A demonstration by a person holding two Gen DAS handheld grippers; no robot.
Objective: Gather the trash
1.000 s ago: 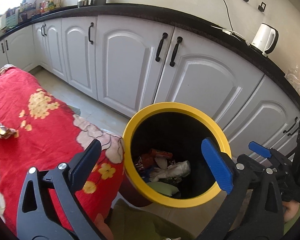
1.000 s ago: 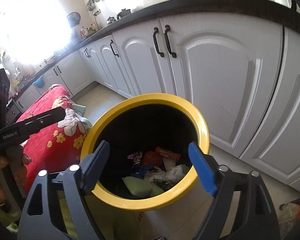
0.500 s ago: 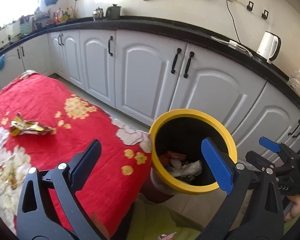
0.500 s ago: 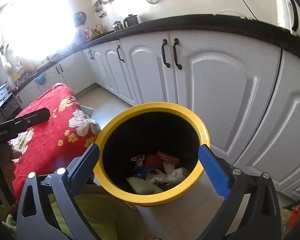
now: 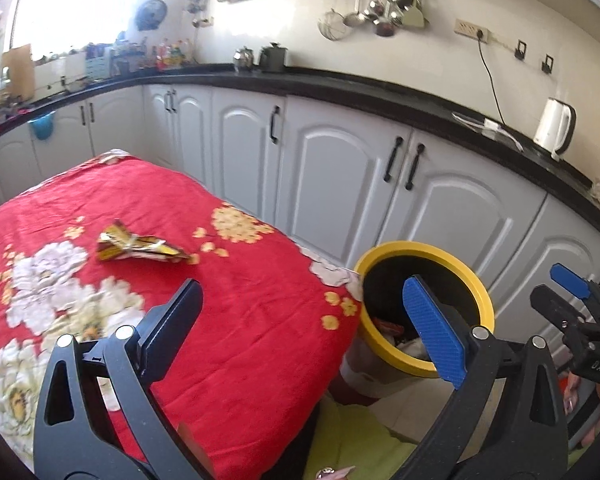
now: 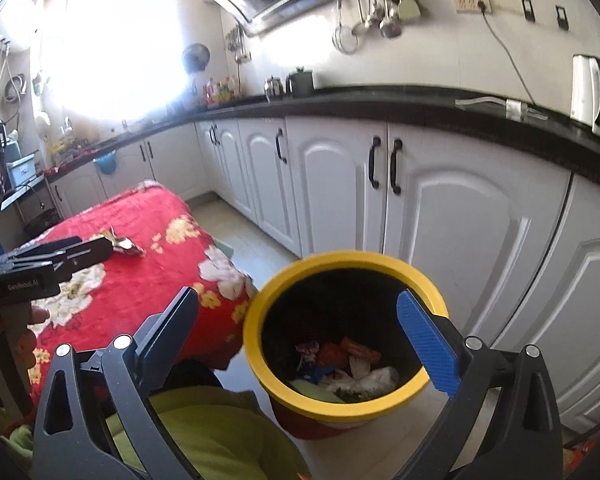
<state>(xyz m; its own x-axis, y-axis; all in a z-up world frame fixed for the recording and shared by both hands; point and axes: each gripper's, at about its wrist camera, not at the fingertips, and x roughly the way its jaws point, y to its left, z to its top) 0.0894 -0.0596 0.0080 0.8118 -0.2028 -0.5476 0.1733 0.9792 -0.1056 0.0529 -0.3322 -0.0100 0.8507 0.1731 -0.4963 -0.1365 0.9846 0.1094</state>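
A crumpled gold and yellow wrapper (image 5: 134, 246) lies on the table with the red flowered cloth (image 5: 240, 320); it also shows in the right wrist view (image 6: 122, 243). A yellow-rimmed bin (image 5: 474, 280) with several pieces of trash inside stands on the floor at the table's right end, also in the right wrist view (image 6: 340, 260). My left gripper (image 5: 300, 324) is open and empty above the table's near right corner. My right gripper (image 6: 300, 336) is open and empty above the bin; it also shows in the left wrist view (image 5: 572, 280).
White cabinets (image 5: 340, 184) under a black counter (image 5: 340, 80) run behind the table and bin. A white kettle (image 5: 554, 128) with a cord stands on the counter at right. Tiled floor (image 6: 240, 240) lies between table and cabinets. My green-clothed lap (image 6: 204, 436) is below.
Both grippers have pulled up and back from the bin. The left view has swung left, bringing the table and the wrapper into view. Both stay open.
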